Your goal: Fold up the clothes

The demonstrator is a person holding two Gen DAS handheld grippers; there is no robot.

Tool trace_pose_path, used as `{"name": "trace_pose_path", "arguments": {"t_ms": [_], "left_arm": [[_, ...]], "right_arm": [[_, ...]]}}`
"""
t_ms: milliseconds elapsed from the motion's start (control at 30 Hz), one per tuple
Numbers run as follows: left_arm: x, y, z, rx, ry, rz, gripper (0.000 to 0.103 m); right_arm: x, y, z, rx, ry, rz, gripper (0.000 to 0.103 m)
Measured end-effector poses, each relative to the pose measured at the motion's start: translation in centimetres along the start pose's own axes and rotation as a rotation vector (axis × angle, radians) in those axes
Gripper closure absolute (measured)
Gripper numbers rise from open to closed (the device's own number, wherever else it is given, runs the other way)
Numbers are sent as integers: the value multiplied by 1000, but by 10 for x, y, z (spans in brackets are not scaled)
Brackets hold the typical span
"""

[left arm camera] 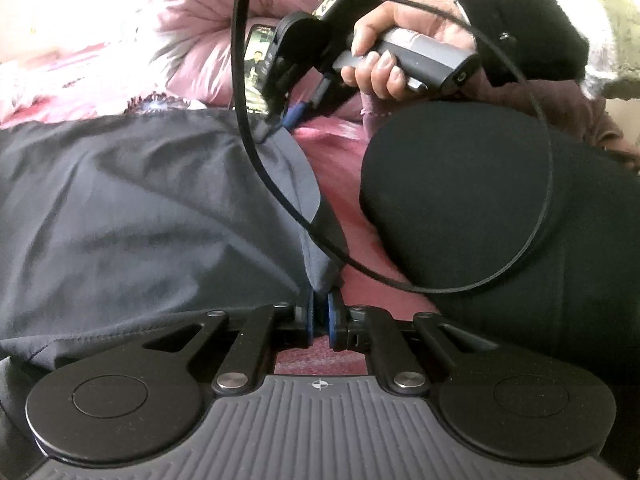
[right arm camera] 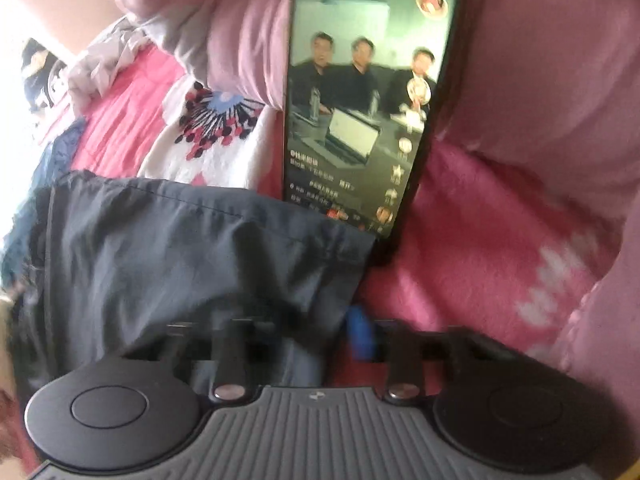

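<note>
Your left gripper (left arm camera: 319,316) jaws pinch the dark garment's (left arm camera: 140,208) corner, while your right gripper (right arm camera: 320,336) at 12 o'clock has jaws apart, straddling its edge.

Both wrist views low over the bed, close up, sharing dark garment (left arm camera: 152,208) and phone (right arm camera: 360,100)

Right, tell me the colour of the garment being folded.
Dark navy-grey garment, plain, no pattern; clearest in the right wrist view.
</note>
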State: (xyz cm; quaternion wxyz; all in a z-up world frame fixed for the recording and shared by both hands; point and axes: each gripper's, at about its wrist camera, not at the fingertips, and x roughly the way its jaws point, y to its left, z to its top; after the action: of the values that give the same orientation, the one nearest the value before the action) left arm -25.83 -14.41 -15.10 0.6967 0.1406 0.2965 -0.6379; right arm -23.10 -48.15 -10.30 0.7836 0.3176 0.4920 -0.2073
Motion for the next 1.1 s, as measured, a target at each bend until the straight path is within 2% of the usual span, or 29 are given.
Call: {"name": "trace_pose_path", "arguments": {"t_ms": [67,133,200,267,333,367,433,500,600,667,767,833,967,1033,1100], "left_arm": [[-4,3,2,-25,-18,-21,98],[-8,6,3,-59,-27,-42,98],[-5,7,3,-64,-9,-41,98],[2,6,1,-57,19,-42,97],[3,6,1,-55,22,-39,97],[1,6,2,-61,23,-39,95],[-6,8,2,-90,27,-38,87],[-18,10,0,-130,23,-43,80],[-40,18,-4,-176,16,-46,78],[-56,28,-4,-218,3,-30,78],[-79,48,-1,-301,-40,20,77],[-87,65,4,-357,-73,69,76],[-76,99,18,-474,-107,190,74],[-66,115,14,-552,-82,227,74],[-59,124,7,-587,-56,250,74]], "right_arm": [[-18,11,-6,-95,-71,-9,100],[-30,20,-14,-176,-112,-70,100],[-25,25,-17,-210,-105,-148,100],[-15,18,-15,-173,-59,-188,97],[-9,8,-9,-101,-17,-195,89],[-13,6,-7,-84,-28,-193,78],[-27,8,-8,-106,-73,-206,66],[-43,15,-12,-155,-112,-231,66],[-68,32,-19,-257,-194,-250,66],[-86,49,-19,-351,-273,-217,66],[-90,92,-18,-499,-322,-73,66],[-79,126,-20,-601,-315,16,67],[-25,198,-23,-773,-265,108,70],[4,211,-19,-763,-203,133,72],[30,207,-18,-760,-165,77,72]]}}
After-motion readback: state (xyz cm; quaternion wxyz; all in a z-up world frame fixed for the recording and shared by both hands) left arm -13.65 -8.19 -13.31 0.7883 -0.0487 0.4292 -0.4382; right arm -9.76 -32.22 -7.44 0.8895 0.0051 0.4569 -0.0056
